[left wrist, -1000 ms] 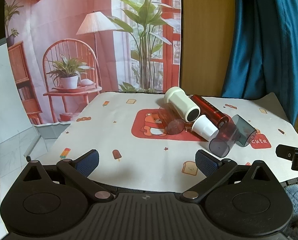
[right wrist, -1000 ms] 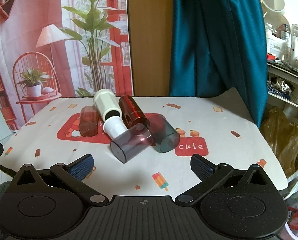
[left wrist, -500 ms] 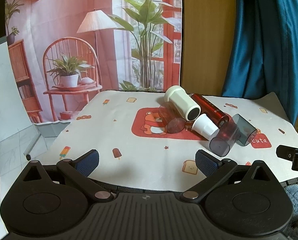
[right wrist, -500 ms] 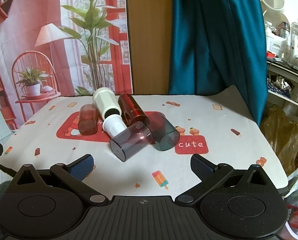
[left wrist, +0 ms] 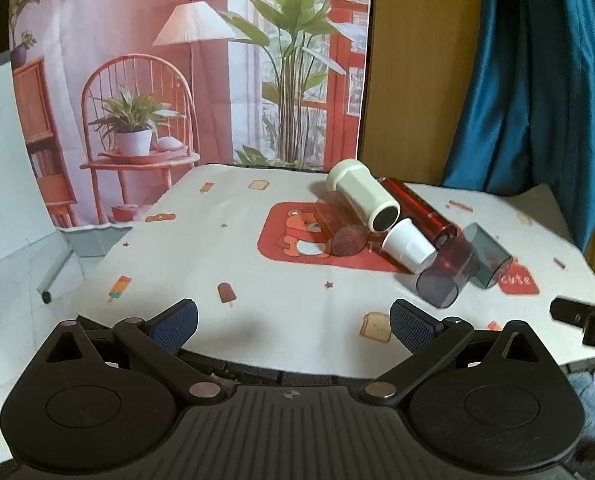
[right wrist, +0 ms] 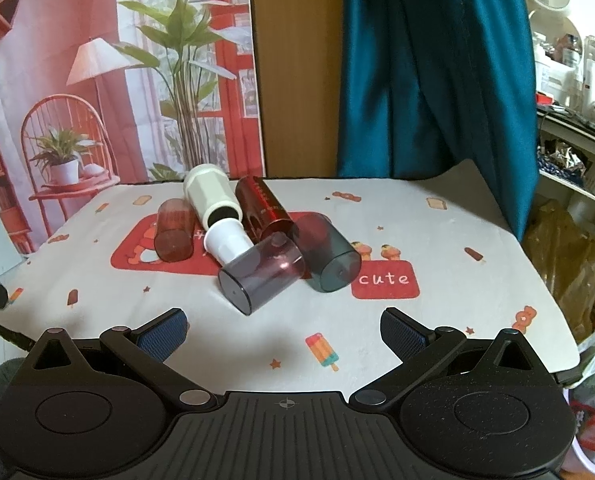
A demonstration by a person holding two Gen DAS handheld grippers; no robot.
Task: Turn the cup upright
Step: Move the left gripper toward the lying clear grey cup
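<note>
Several cups lie on their sides in a pile on the patterned tablecloth [right wrist: 437, 232]. They are a cream tumbler [right wrist: 211, 196], a small white cup [right wrist: 228, 242], a brown translucent cup [right wrist: 173, 230], a red cylinder [right wrist: 263, 210], a purple translucent cup [right wrist: 263, 272] and a grey-teal cup [right wrist: 327, 254]. The pile shows in the left wrist view too, with the cream tumbler [left wrist: 361, 194] and purple cup [left wrist: 445, 274]. My left gripper [left wrist: 293, 320] and right gripper [right wrist: 283, 330] are both open and empty, near the table's front edge, short of the pile.
A printed backdrop [right wrist: 97, 80], a wooden panel [right wrist: 293, 68] and a teal curtain [right wrist: 437, 64] stand behind the table. A cluttered shelf [right wrist: 569, 120] and plastic bags [right wrist: 565, 252] are to the right. The right gripper's tip [left wrist: 577, 314] shows at the left view's right edge.
Both grippers have shifted slightly, so the pile sits a little differently in each view. The cups have not moved and both grippers stay open.
</note>
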